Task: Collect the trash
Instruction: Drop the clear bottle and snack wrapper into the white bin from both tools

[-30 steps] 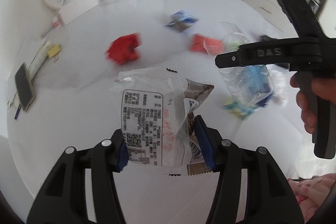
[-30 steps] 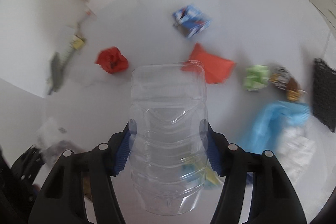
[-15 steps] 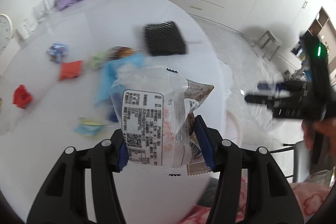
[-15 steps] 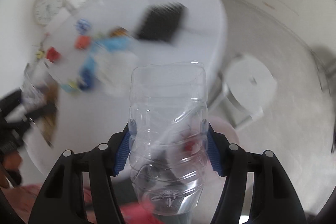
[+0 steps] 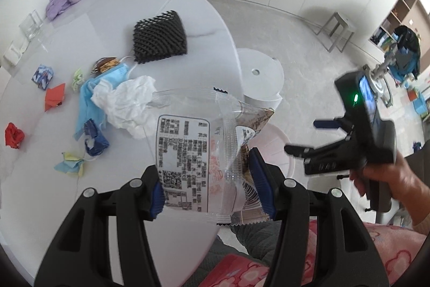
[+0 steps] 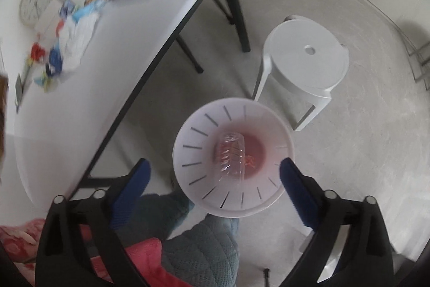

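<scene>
A: Right gripper?
B: Jaws just sprang wide, empty; clear bottle lies in the pale bin below.
A: Left gripper?
B: Clamped on a snack wrapper, over the white table's edge. Bin's contents blurry.

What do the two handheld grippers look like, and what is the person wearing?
Both the left gripper and the right gripper are black plastic with silver pivot screws and ribbed blue pads. The right one carries a black camera block with a green light. Clothing: teal quilted trousers and a pink flowered top.
</scene>
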### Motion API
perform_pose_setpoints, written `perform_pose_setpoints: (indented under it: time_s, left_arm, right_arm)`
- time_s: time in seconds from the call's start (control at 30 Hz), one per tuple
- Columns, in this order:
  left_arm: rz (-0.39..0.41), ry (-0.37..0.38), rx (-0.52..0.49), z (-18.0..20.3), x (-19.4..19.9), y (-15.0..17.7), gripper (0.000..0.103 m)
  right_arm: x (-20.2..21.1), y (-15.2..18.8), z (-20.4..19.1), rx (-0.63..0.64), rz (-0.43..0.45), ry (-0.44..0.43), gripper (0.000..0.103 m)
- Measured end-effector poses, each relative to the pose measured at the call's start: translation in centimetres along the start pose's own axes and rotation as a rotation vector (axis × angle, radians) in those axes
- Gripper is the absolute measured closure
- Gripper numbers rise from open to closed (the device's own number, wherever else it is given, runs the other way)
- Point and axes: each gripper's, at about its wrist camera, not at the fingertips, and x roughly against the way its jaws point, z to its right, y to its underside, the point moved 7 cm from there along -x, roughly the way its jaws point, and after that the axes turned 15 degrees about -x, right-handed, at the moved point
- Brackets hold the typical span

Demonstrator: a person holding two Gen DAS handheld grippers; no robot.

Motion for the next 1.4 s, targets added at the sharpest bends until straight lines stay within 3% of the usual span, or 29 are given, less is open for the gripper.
perform_pose_setpoints:
  time_s: [0.3, 0.6, 0.63, 0.77, 0.83, 0.9, 1.13, 1.4]
  left_arm:
    - [-0.016, 0.041, -0.084, 3.1, -1.1, -1.1, 0.049]
    - [-0.026, 0.138, -0.214, 7.9, -3.0, -3.0, 0.048]
    - [-0.028, 0.152, -0.23, 8.6, -3.4, -3.3, 0.046]
    - [-0.039, 0.162, -0.267, 10.1, -3.9, -3.9, 0.019]
    - [-0.043, 0.149, -0.275, 10.4, -4.0, -4.2, 0.013]
    - [-0.042, 0.145, -0.278, 10.5, -3.9, -4.4, 0.008]
    - [-0.009, 0.117, -0.261, 9.0, -2.7, -4.8, 0.008]
    - [0.014, 0.06, -0.159, 4.6, -1.2, -4.1, 0.008]
  right_arm:
    - [4.6, -2.0, 3.6, -0.039, 0.12, 0.076, 0.003]
    - [7.3, -2.4, 6.3, -0.074, 0.194, 0.114, 0.003]
    - [7.6, -2.4, 6.8, -0.081, 0.198, 0.122, 0.003]
    - [8.3, -2.4, 8.5, -0.109, 0.211, 0.153, 0.003]
    - [8.5, -2.4, 9.2, -0.127, 0.217, 0.162, 0.003]
    - [8.6, -2.4, 9.5, -0.138, 0.22, 0.166, 0.003]
    - [8.4, -2.4, 8.9, -0.143, 0.22, 0.166, 0.003]
    - [8.0, -3.2, 5.3, -0.102, 0.219, 0.145, 0.003]
